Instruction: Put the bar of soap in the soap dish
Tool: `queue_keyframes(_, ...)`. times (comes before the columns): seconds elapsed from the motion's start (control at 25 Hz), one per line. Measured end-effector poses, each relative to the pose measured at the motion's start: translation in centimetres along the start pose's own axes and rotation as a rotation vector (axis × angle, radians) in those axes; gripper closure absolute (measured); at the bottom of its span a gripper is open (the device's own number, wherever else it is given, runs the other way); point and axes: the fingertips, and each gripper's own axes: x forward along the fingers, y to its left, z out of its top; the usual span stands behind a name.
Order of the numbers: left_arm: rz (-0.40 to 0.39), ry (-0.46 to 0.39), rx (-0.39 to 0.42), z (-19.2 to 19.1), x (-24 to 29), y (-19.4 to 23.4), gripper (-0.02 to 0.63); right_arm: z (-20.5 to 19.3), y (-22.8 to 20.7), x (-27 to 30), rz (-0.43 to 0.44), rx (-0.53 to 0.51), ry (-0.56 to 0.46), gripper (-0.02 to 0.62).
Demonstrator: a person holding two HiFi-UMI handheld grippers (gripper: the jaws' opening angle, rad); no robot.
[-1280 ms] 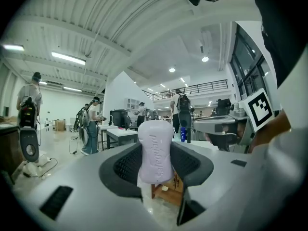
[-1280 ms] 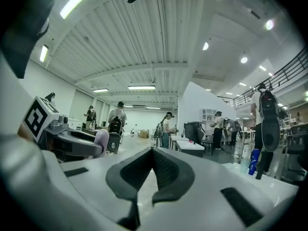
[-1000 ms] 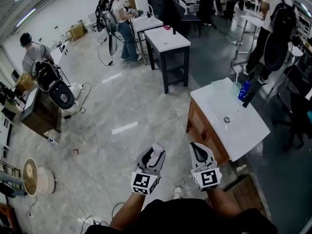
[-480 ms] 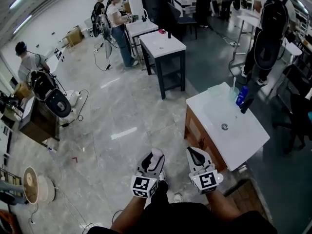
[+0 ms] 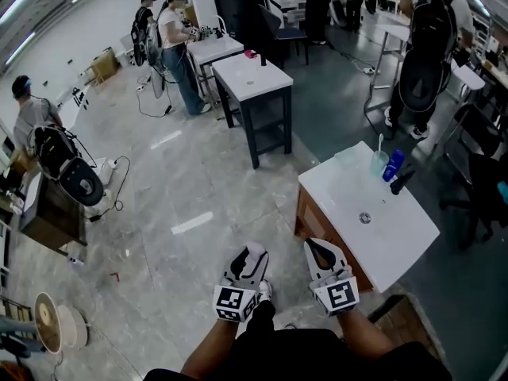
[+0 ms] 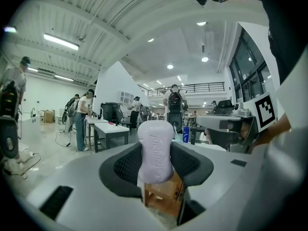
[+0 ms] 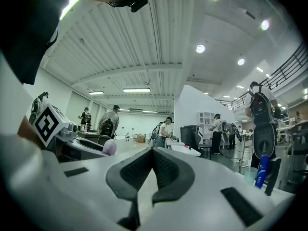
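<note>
A pale lilac bar of soap stands upright between the jaws of my left gripper, which is shut on it. In the head view the soap pokes out of the left gripper low in the middle, over the floor. Beside it, my right gripper has its jaws closed together with nothing in them; the right gripper view shows the right gripper with its pads meeting. A white sink vanity stands ahead to the right. A pale translucent item lies at its far corner; I cannot tell whether it is the soap dish.
On the vanity's far edge stand a blue bottle, a cup with a toothbrush and a black tap. A dark-legged white table lies ahead. Several people stand around, one with a backpack near the vanity.
The whole scene has slid nearer and lower in the head view, so the vanity is closer. Both grippers keep the same pose, the soap still in the left.
</note>
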Motion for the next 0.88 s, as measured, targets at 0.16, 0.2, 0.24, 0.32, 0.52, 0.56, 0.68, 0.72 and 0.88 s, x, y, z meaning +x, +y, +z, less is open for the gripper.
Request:
queue_keyframes(0.16,-0.035,-0.007,0.001,0.9,3.4,2.3,0.403,-0.9,-1.4,3.2,-0.015,-0.014,0.022,0.580)
queue_keyframes(0.2,-0.047,-0.005,0.002,1.1,4.2,2.8,0.403,-0.7,-1.8,4.1,-0.019,-0.008,0.026,0.580)
queue_keyframes(0.24,-0.060,-0.002,0.001,1.3,5.1,3.2,0.403,-0.5,-2.1,4.8,-0.022,0.000,0.025,0.580)
queue_keyframes(0.32,-0.086,0.000,0.001,1.7,6.5,3.9,0.403,-0.2,-2.8,6.2,-0.026,0.013,0.017,0.580)
queue_keyframes(0.52,-0.131,0.000,-0.013,3.0,10.0,6.5,0.403,0.3,-4.6,9.7,-0.080,0.010,0.002,0.580)
queue_keyframes(0.56,-0.136,-0.003,-0.021,3.3,10.6,7.1,0.403,0.2,-4.9,10.4,-0.092,0.011,0.003,0.580)
queue_keyframes(0.68,-0.169,-0.016,-0.015,4.5,12.6,8.4,0.403,0.0,-5.8,12.1,-0.127,0.016,0.013,0.580)
queue_keyframes(0.72,-0.184,-0.019,-0.004,4.8,13.2,8.6,0.403,-0.1,-6.2,12.6,-0.138,0.015,0.018,0.580)
queue_keyframes(0.88,-0.248,-0.007,0.026,5.4,15.6,8.8,0.403,-0.5,-7.7,13.8,-0.185,0.022,0.021,0.580)
